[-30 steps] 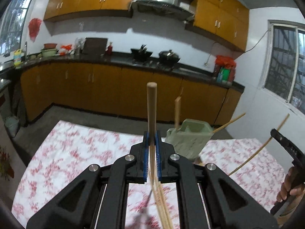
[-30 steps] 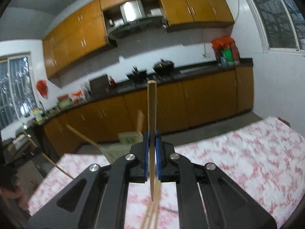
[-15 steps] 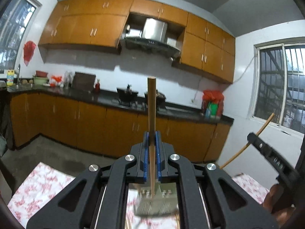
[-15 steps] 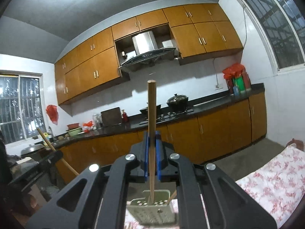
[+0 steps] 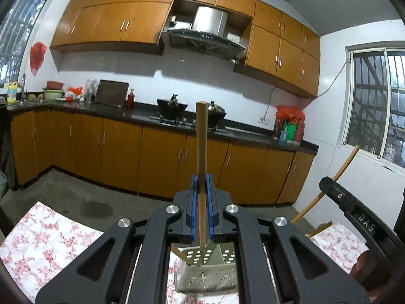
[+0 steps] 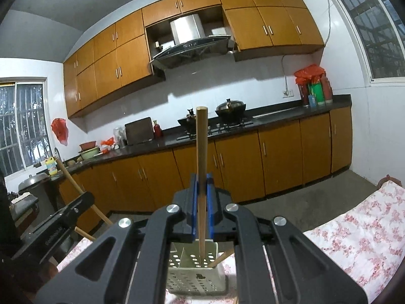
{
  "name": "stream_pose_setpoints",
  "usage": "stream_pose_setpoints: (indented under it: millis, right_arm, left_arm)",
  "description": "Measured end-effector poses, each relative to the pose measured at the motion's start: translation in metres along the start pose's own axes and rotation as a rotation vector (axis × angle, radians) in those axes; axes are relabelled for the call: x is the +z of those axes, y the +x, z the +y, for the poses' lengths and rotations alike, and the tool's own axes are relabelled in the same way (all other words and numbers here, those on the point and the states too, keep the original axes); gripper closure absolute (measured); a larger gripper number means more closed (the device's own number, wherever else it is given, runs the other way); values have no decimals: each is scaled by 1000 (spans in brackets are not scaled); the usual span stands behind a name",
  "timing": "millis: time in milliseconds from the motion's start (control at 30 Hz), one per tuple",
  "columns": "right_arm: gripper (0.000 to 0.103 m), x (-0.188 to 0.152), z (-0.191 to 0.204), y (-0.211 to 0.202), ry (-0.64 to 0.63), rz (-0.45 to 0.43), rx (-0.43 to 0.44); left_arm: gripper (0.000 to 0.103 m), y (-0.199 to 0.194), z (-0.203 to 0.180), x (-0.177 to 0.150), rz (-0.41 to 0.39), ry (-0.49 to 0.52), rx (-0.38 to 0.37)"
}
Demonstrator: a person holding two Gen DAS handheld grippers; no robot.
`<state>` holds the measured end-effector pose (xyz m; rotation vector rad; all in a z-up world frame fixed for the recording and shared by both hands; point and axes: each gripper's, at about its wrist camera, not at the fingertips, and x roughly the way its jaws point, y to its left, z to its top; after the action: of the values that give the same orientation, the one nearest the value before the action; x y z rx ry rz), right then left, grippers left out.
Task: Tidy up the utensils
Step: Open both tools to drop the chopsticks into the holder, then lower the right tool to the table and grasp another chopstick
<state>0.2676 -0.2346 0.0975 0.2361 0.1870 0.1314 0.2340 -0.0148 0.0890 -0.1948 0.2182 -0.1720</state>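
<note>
Item: left tongs (image 5: 201, 210), clamped on a chopstick (image 5: 201, 136); we are keeping it upright so its lower tip is dropping into the holder (image 5: 206, 273) directly beneath.

Item: right tongs (image 6: 201, 209), likewise clamped on a second chopstick (image 6: 201, 147), its tip going into the near compartment of the same holder.

Surroundings: holder is sitting on the floral surface (image 5: 43, 233); another stick (image 6: 221, 256) is already leaning inside. We judge the divider and that leaning stick are the likeliest obstructions.
</note>
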Motion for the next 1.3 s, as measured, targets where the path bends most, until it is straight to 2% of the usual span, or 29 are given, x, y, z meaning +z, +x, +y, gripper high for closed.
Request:
stream_pose_setpoints:
  millis: [133,300,400,467,667,833,900,1033,1200,1300]
  right_arm:
    - [94,-5,4,3,-14,22,4]
    - [87,-2,5,-5,-22,17,4]
    - [87,3,7,-12,-25,6,5]
    - [87,8,8,-20,-28,-5,6]
    - [83,19,9,-51,-38,-28,-9]
    - [82,9,-5,-90,-36,-2,-42]
    - [79,-3,-14,-100,-34,35,-61]
    - [78,-54,-36,-100,-19,227,-102]
    - [81,-140,-51,-79,18,531,-105]
    - [85,-176,-49,-75,21,630,-91]
  left_arm:
    - [96,-2,2,-1,25,0,-7]
    - [94,-5,6,6,38,-9,-4]
    - [85,-8,6,13,34,-17,7]
    - [81,-13,8,16,28,-22,10]
    - [80,-36,11,27,-1,-28,15]
    - [74,-70,21,24,13,-33,48]
    - [71,-79,25,15,38,-32,74]
    - [68,-91,40,-22,151,-13,145]
    - [68,-86,60,-77,322,-27,199]
    - [68,-83,67,-102,405,-35,212]
